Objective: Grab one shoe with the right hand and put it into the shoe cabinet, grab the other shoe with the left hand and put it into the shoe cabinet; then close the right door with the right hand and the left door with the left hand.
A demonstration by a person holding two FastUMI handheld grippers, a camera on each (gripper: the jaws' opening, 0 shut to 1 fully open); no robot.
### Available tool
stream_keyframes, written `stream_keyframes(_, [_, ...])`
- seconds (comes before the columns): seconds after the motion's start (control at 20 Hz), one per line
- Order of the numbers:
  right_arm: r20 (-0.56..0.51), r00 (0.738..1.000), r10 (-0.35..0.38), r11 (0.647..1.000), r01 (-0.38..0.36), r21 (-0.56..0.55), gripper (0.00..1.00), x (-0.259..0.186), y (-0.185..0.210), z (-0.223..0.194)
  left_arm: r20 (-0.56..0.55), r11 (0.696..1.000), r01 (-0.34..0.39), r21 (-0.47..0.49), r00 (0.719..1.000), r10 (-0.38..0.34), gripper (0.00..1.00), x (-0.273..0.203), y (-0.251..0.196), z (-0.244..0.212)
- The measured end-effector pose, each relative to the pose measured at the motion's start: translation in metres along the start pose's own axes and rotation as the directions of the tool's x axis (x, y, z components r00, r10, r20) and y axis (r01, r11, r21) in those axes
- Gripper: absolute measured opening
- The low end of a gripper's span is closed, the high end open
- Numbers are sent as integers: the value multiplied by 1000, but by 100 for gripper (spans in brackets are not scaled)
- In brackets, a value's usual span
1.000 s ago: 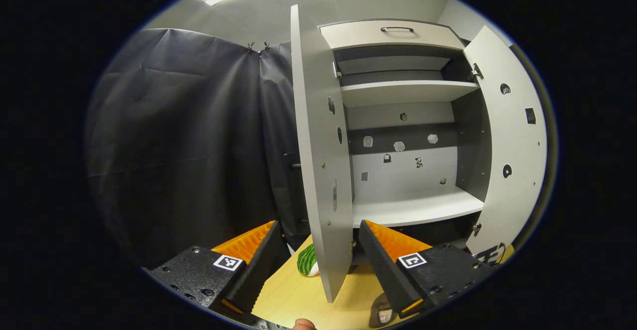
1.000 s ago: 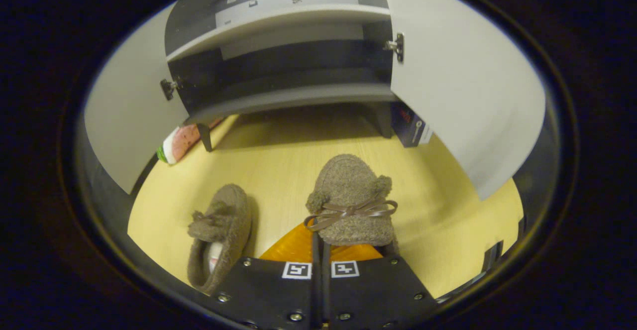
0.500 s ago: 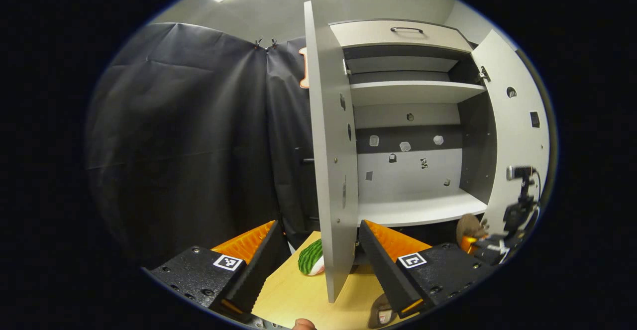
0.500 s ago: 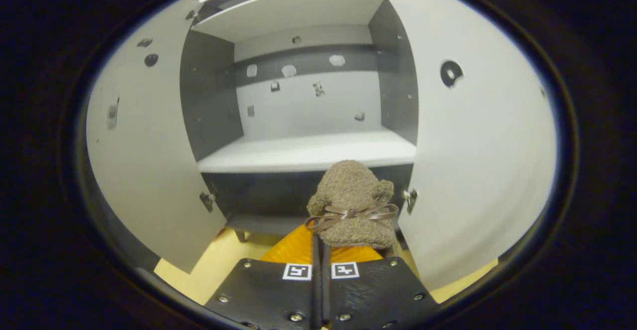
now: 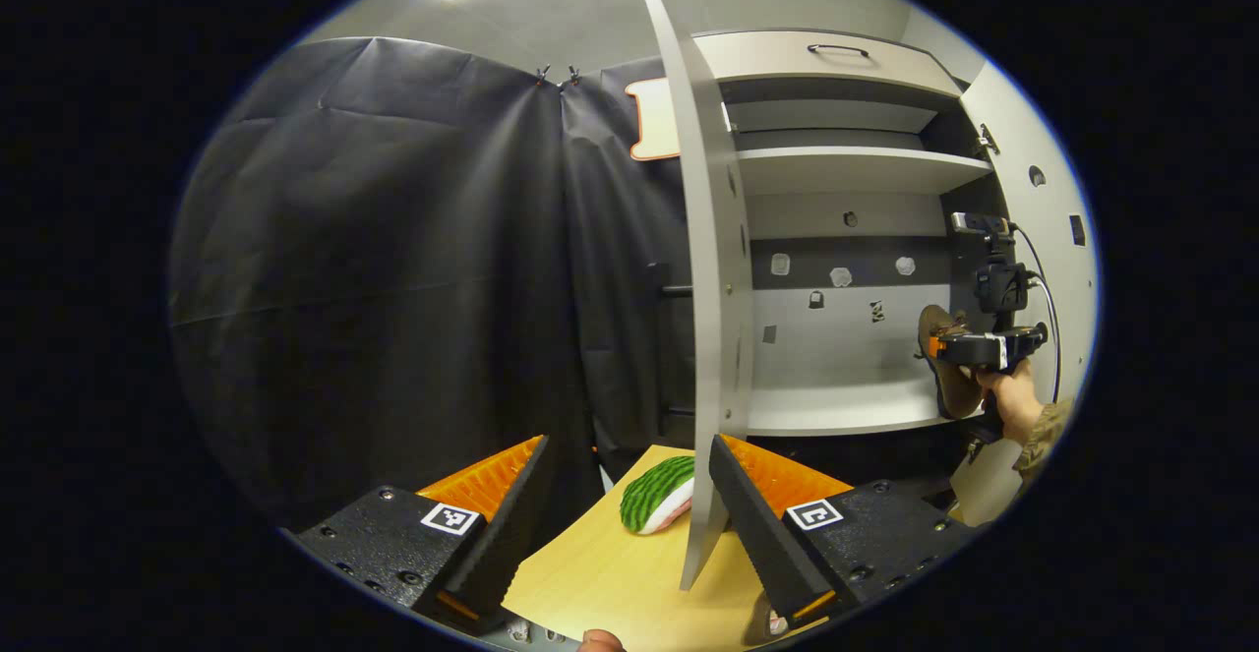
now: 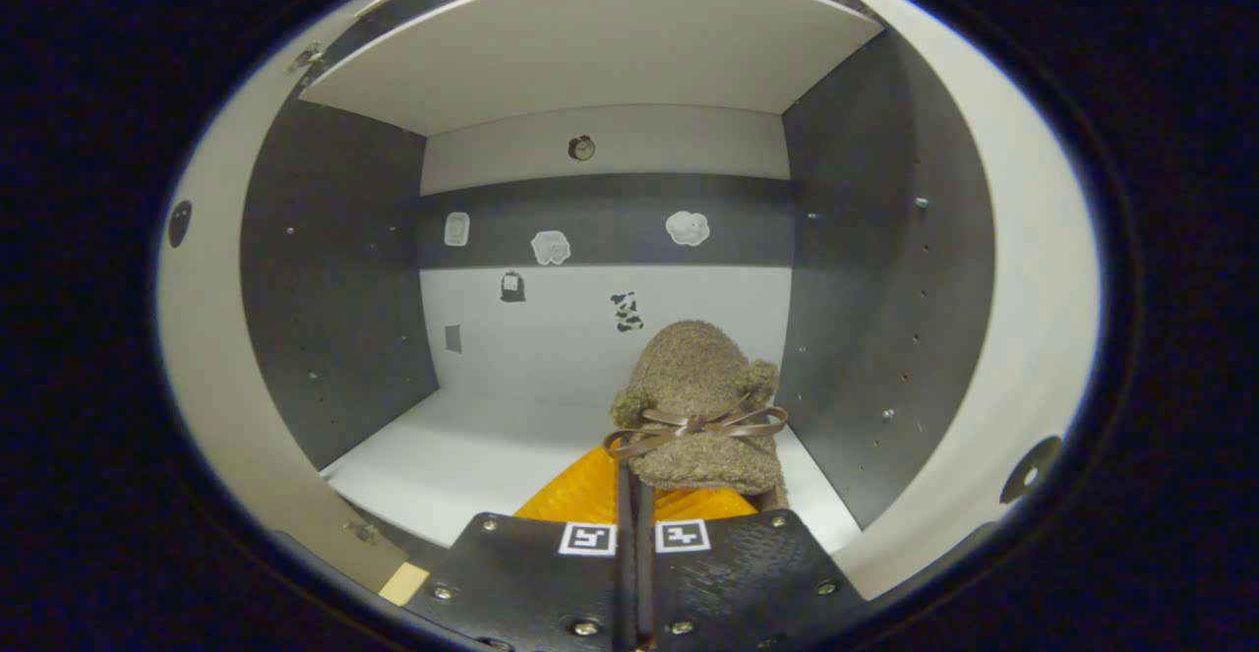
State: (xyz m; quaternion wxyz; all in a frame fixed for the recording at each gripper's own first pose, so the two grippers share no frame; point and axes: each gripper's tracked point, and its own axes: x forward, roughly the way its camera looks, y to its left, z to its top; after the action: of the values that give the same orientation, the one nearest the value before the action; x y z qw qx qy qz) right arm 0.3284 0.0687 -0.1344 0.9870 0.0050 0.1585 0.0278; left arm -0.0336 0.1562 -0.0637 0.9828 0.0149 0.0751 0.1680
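Observation:
A brown fuzzy shoe (image 6: pixel 693 406) with a ribbon bow is pinched by its heel in my right gripper (image 6: pixel 629 480), which is shut on it. The shoe's toe points into the open shoe cabinet, over the right part of the white lower shelf (image 6: pixel 492 445). In the left gripper view the right gripper (image 5: pixel 984 347) and a hand (image 5: pixel 1013 406) hold the same shoe (image 5: pixel 946 377) at the shelf's front right edge. My left gripper (image 5: pixel 628 445) stands open and empty over the table, with the left door (image 5: pixel 713 337) edge-on in front of it. A sliver of the other shoe (image 5: pixel 759 624) peeks out beneath its right finger.
Both doors stand open; the right door (image 6: pixel 1033 337) and left door (image 6: pixel 197 337) flank the opening. An upper shelf (image 5: pixel 856 168) and a drawer with a handle (image 5: pixel 836 50) sit above. A watermelon-slice toy (image 5: pixel 657 506) lies on the wooden table (image 5: pixel 610 578) near the left door's foot.
My right gripper has lifted the shoe off the table and carried it forward to the lower shelf's opening. The left gripper has turned slightly left and stays open.

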Motion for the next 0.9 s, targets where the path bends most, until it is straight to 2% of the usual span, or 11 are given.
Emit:
stream_keyframes(0.2, [-55,998,-7,1000,7,3,0,45,1,-14,-27,997,-76,4,997,76,98,3,22,-7])
stream_keyframes(0.4, [-104,994,-19,1000,21,18,0,72,1,-36,-52,991,-131,11,990,131,100,1,37,-15])
stream_keyframes(0.45, [-117,993,-24,999,27,20,0,78,0,-41,-56,990,-140,11,988,141,98,1,39,-15])
stream_keyframes(0.7, [-169,984,-57,996,67,52,0,92,-7,-54,-66,988,-154,10,986,154,100,-2,41,-18])
stream_keyframes(0.9, [-197,980,-19,995,39,95,7,87,-2,-54,-83,992,-125,-8,989,124,98,-5,30,-25])
